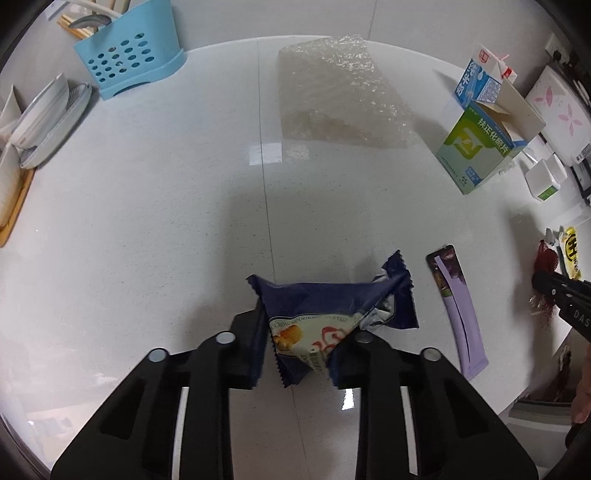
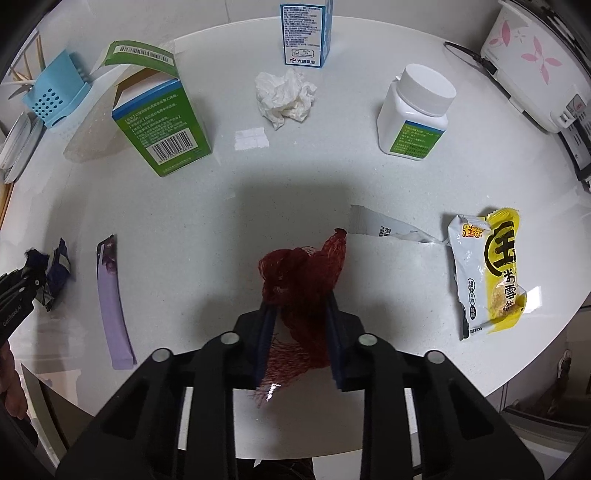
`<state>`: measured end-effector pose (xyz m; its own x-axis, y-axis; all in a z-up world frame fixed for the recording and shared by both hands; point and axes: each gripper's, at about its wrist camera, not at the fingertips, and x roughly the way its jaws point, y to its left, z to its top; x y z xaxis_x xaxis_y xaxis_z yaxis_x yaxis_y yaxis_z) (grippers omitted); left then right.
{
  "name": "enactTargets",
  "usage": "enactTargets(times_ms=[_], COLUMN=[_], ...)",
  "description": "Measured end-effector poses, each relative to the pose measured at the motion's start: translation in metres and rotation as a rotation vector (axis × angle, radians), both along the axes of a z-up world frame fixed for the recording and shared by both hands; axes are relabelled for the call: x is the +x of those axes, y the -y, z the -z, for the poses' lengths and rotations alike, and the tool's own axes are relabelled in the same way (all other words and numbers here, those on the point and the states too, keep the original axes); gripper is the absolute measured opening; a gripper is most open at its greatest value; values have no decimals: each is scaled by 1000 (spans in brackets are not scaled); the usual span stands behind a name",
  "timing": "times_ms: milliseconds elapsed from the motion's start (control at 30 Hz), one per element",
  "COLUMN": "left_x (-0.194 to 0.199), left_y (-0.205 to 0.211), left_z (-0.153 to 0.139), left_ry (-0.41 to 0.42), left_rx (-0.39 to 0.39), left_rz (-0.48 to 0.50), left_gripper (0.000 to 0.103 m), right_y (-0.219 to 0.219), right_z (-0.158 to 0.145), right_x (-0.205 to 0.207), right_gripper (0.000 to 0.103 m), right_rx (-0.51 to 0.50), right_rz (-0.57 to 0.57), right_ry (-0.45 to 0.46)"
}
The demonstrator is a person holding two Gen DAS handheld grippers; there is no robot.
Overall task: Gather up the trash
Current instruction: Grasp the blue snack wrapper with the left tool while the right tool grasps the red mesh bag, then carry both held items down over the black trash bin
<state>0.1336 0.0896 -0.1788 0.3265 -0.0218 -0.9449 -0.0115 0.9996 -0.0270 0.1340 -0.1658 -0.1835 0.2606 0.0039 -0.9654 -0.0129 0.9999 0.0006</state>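
A pale, speckled white surface [image 1: 147, 206] fills the room's middle, glossy enough to throw back bright patches of overhead light, with a thin seam running across it. Behind the surface rises a white tiled wall [image 1: 295, 18]. Against that wall, at the surface's far left corner, stands a blue perforated utensil holder [image 1: 127, 55]; beside it, white dishes [image 1: 40, 118] lean on a wooden board. At the far right corner sits a white appliance with pink flower prints [image 2: 532, 62].

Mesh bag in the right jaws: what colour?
Dark red mesh bag, clearest in the right wrist view.
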Motion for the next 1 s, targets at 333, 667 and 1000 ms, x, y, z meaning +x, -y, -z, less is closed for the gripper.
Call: enactTargets(times_ms=[333, 667, 1000], left_x=[-4, -21, -44], left_y=[-11, -5, 6], left_z=[-6, -34, -66], left_ry=[3, 62, 114], left_rx=[-37, -33, -42], left_rz=[27, -35, -64], left_gripper=[13, 12, 12], right_y=[10, 14, 19], right_z=[-5, -34, -62], right_x=[14, 3, -20], right_gripper=[12, 12, 12], right_rx=[22, 29, 40], right_rz=[31, -28, -67], right_ry=[-5, 66, 124])
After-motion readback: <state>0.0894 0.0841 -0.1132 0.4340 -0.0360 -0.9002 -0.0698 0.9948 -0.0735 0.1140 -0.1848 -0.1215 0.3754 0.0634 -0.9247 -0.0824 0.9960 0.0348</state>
